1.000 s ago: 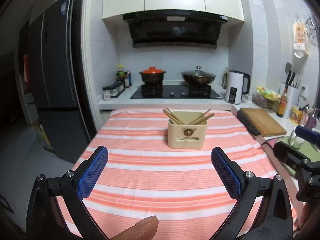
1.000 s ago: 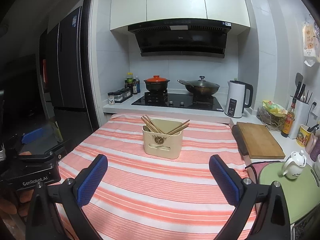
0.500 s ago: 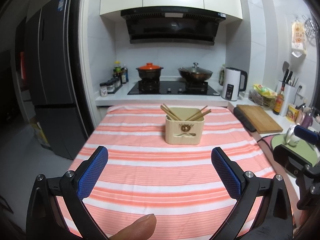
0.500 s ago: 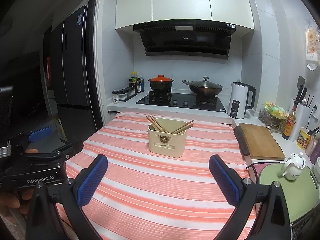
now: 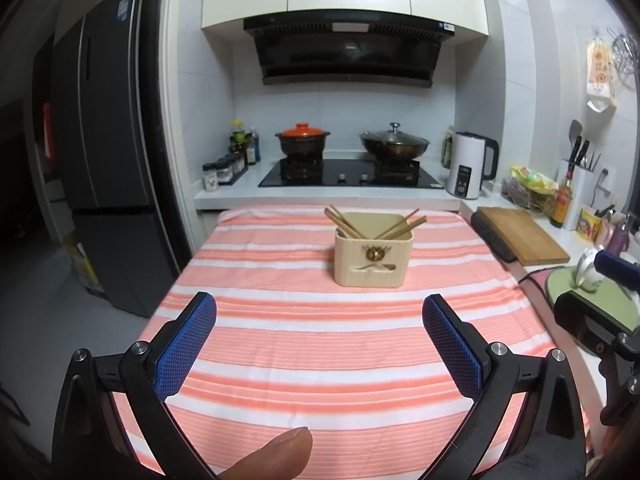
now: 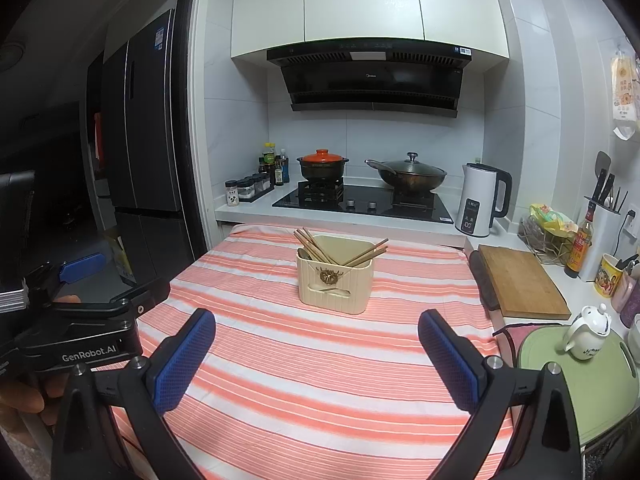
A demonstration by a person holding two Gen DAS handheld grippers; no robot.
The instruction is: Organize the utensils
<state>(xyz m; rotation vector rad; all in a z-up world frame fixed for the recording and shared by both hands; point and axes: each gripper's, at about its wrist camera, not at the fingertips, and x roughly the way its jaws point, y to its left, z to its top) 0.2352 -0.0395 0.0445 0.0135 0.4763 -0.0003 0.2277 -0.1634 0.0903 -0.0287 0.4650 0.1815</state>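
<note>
Broadly, a striped tablecloth (image 5: 320, 360) in orange and white is spread over the table, and the far half of it is occupied by a cream utensil holder (image 5: 374, 254), set well apart from both tools and a little right of centre in the left wrist view. Inside the holder, wooden chopsticks (image 5: 374, 226) are seen in two crossed bundles, one leaning to the far left and the other to the far right, so that their long axes are fanned rather than upright; a spoon-like shape at the left inner wall is too small to be made out. The left gripper (image 5: 319, 344) is held low over the near edge of the cloth with its blue pads spread wide and nothing between them, and the right gripper (image 6: 316, 354) is held likewise, wide apart and empty. The holder is found straight ahead of both, slightly left of centre for the right one. Neither is judged clearly nearer, though the right-leaning bundle seems better presented to the right gripper.
</note>
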